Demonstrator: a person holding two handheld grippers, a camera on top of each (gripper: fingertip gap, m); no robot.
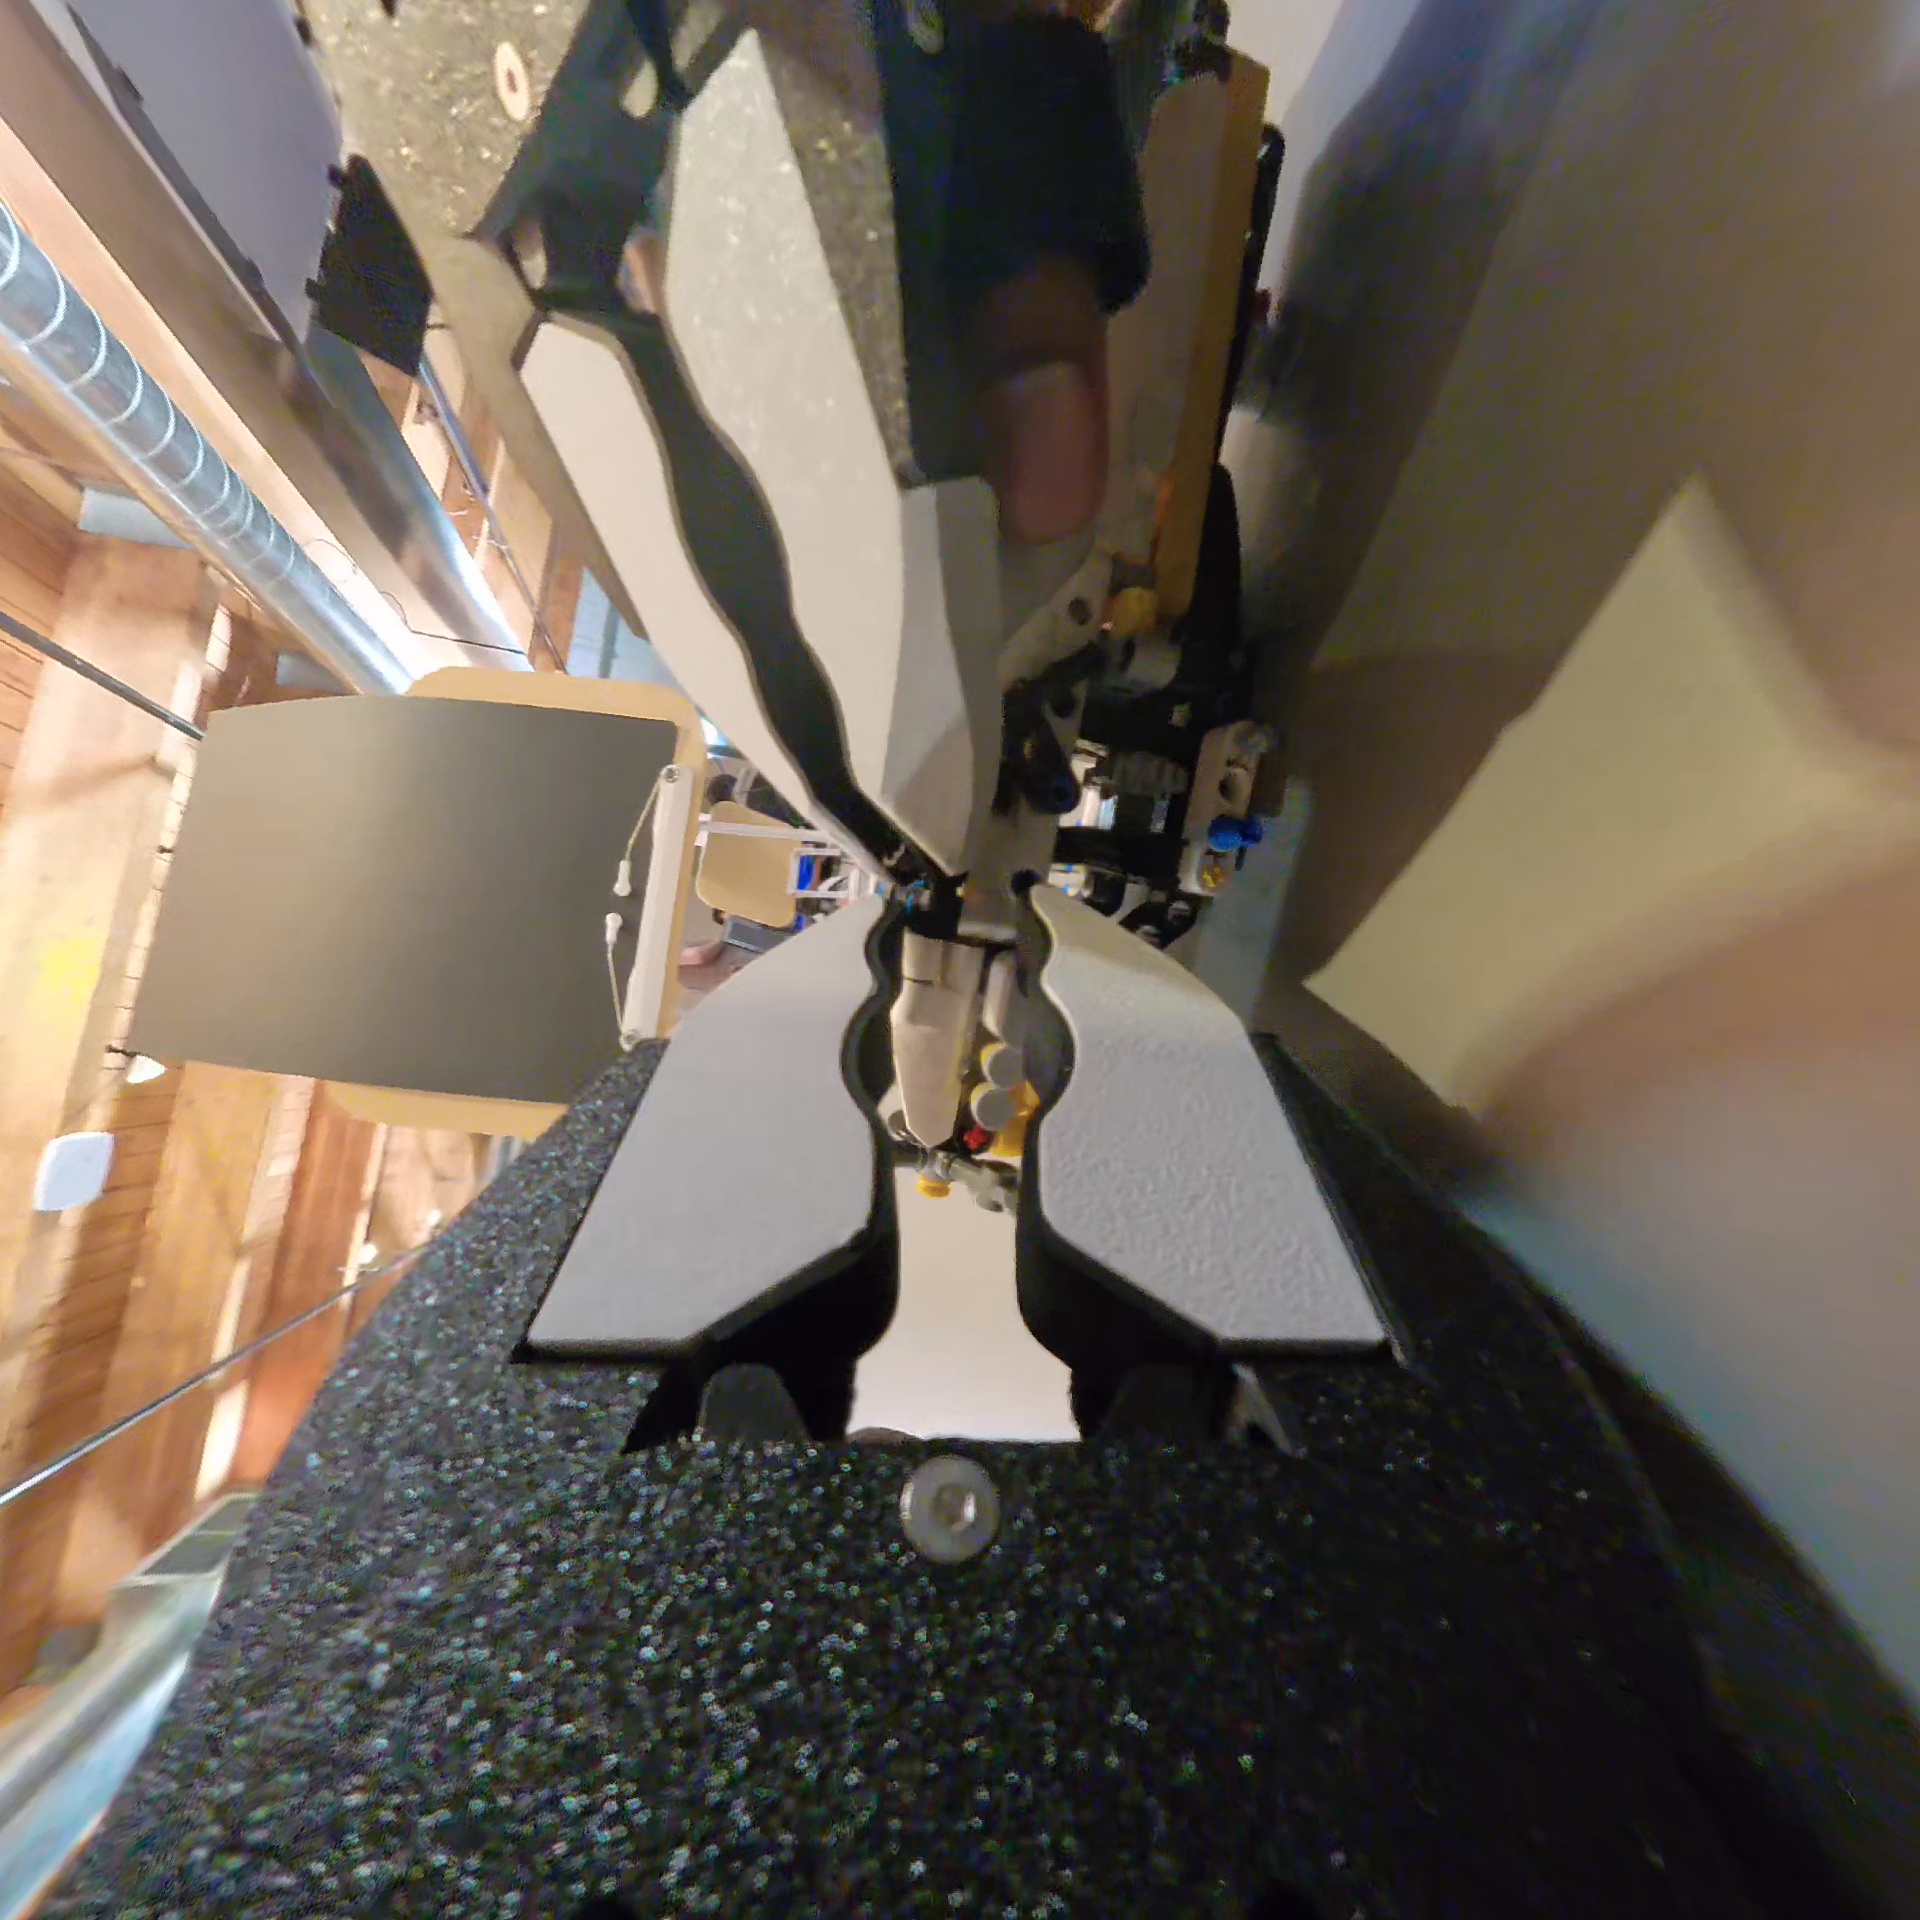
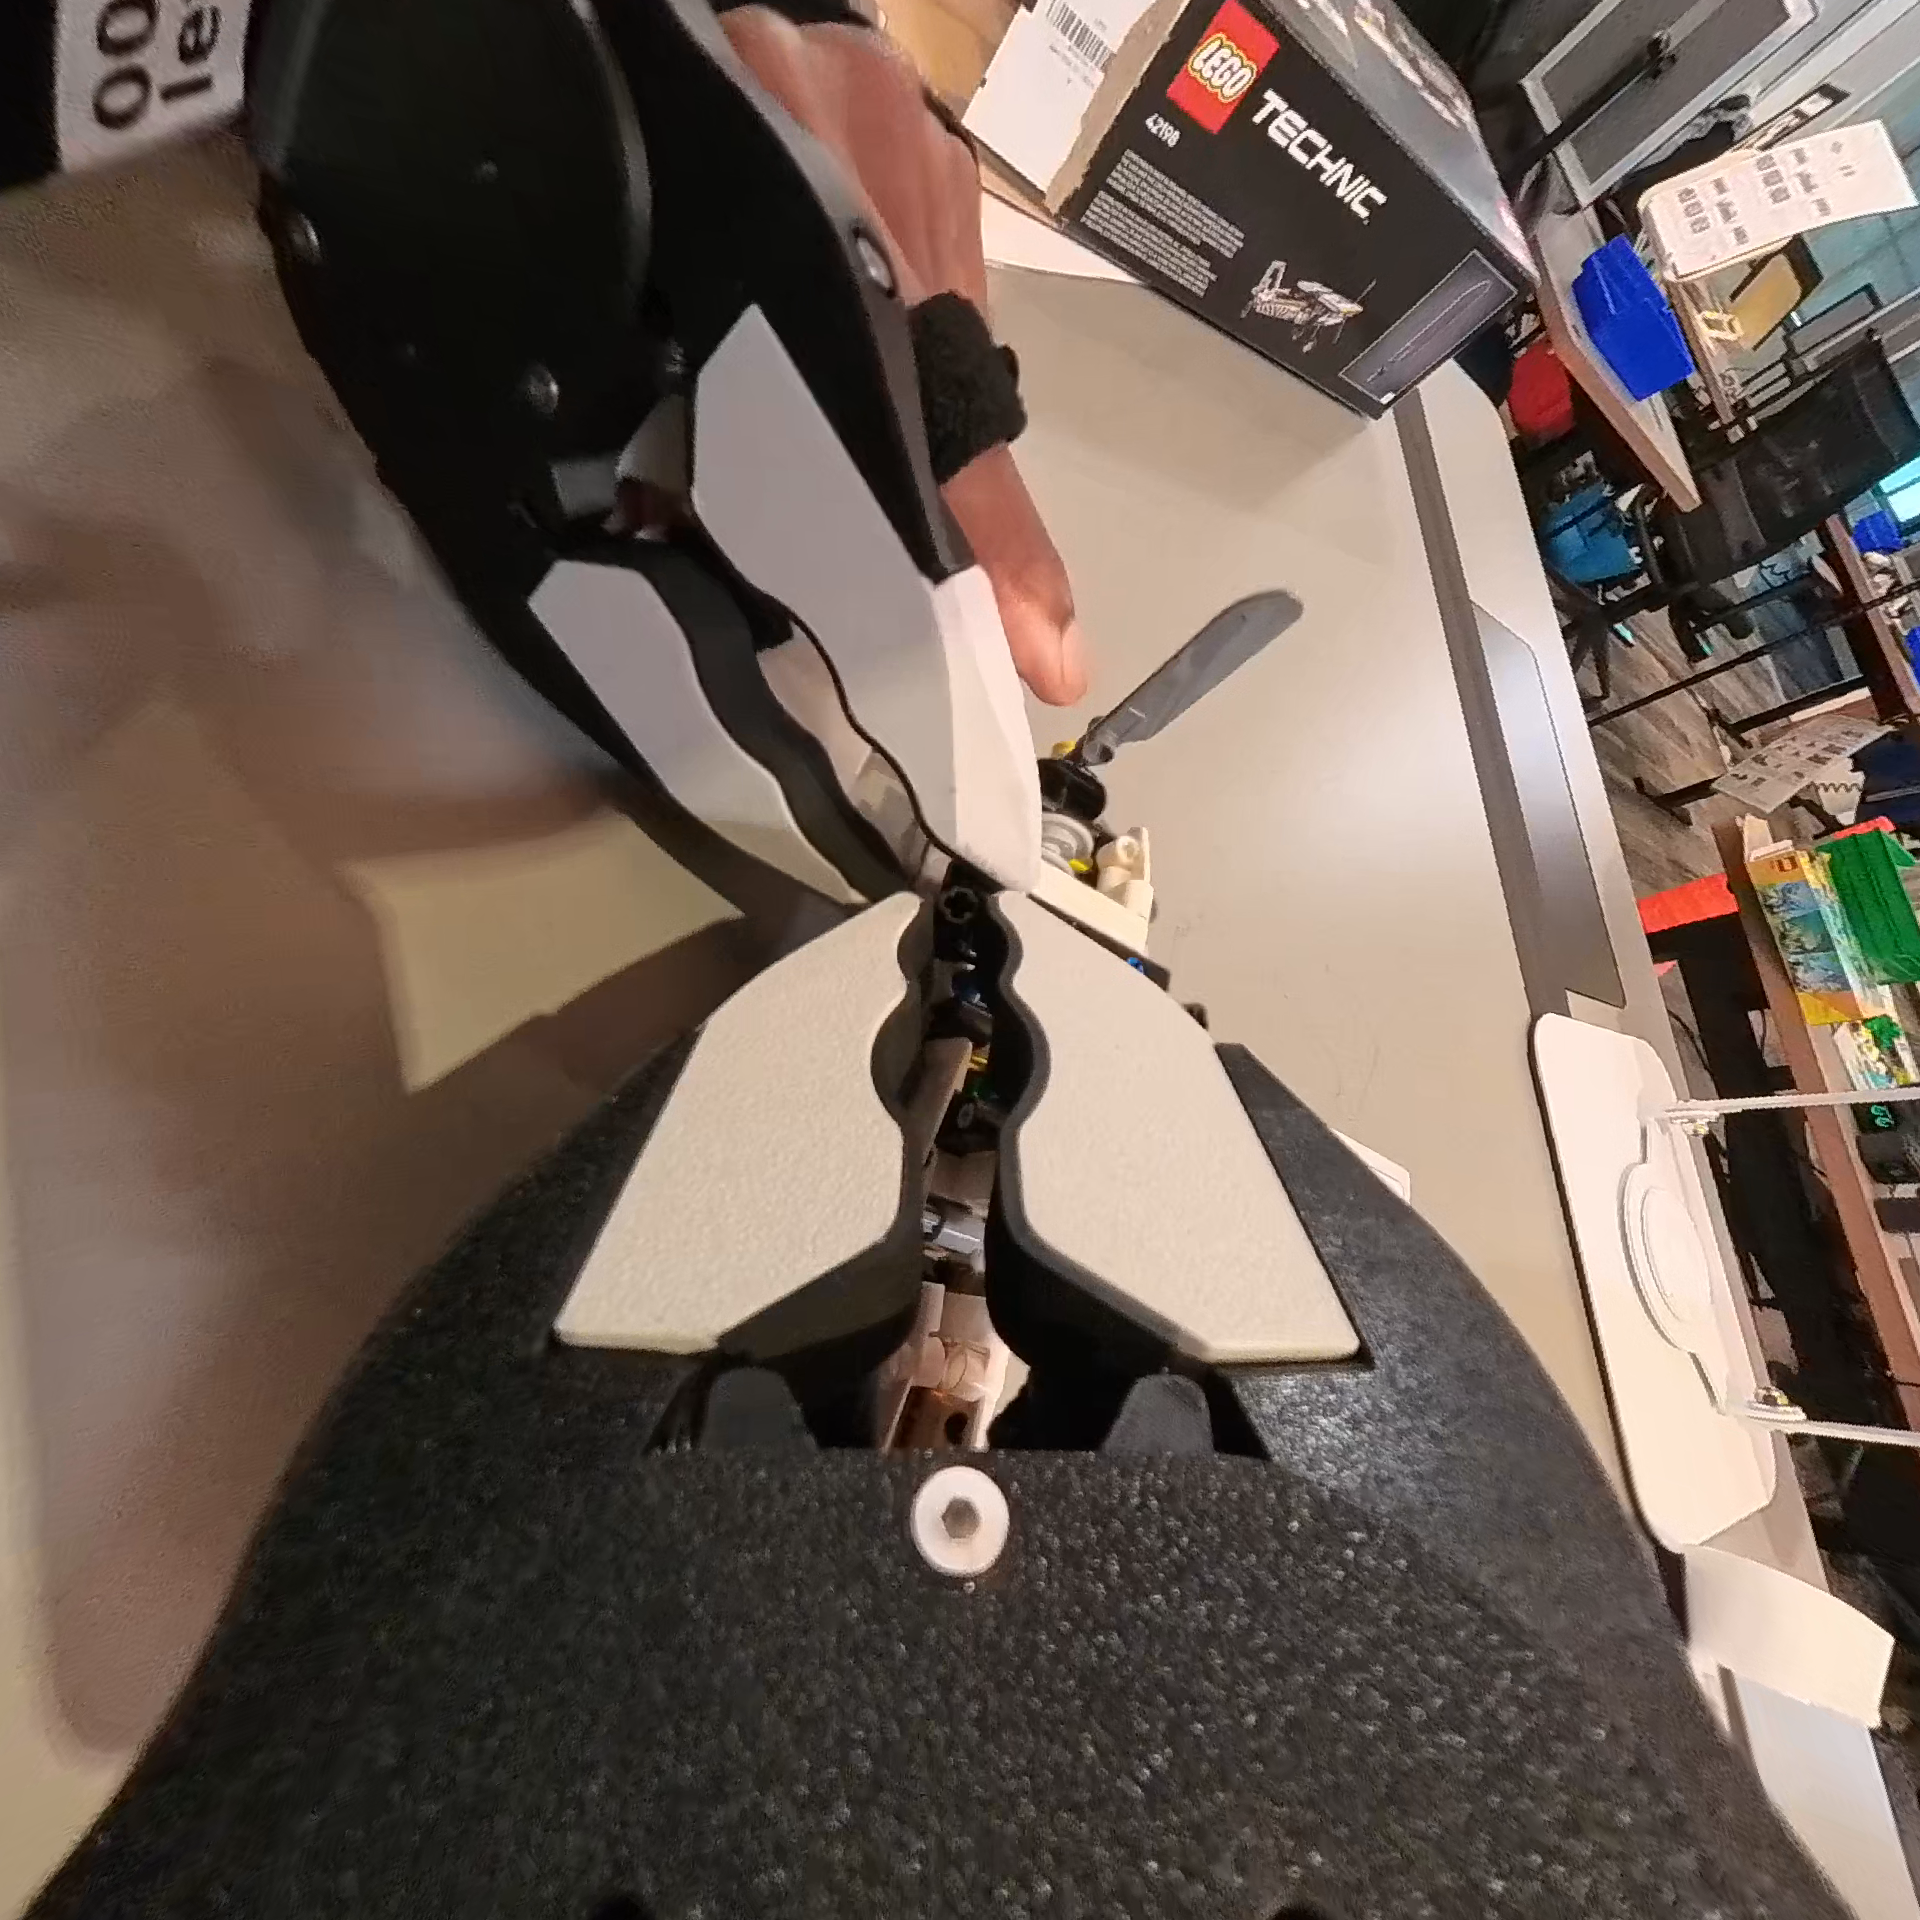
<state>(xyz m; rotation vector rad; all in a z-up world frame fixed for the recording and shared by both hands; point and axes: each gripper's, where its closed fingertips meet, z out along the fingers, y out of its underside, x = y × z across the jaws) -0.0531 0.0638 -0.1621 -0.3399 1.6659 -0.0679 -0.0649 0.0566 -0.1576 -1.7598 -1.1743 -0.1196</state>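
A brick-built model [image 2: 1112, 883] of white, grey and black parts, with a grey propeller blade [image 2: 1195, 665], is held above the pale table [image 2: 1299, 831]. My right gripper [image 2: 961, 914] is shut on a black beam [image 2: 954, 912] of the model at its fingertips. My left gripper [image 1: 961, 904] straddles the model's white and grey parts [image 1: 935, 1018]. A thin dark gap shows beside its left finger, so it is open. The two grippers meet tip to tip: the right gripper [image 1: 935, 873] comes in from above in the left wrist view, and the left gripper [image 2: 940, 873] from the upper left in the right wrist view.
A person's thumb [image 1: 1049, 447] and hand [image 2: 1018, 582] rest along the grippers. A black printed box [image 2: 1299, 208] lies at the table's far end. A white stand [image 2: 1642, 1299] sits at the right edge. Shelves with coloured boxes [image 2: 1829, 935] and a blue bin [image 2: 1631, 312] lie beyond. Only a small space, under 4 cm, lies between the two pairs of fingers.
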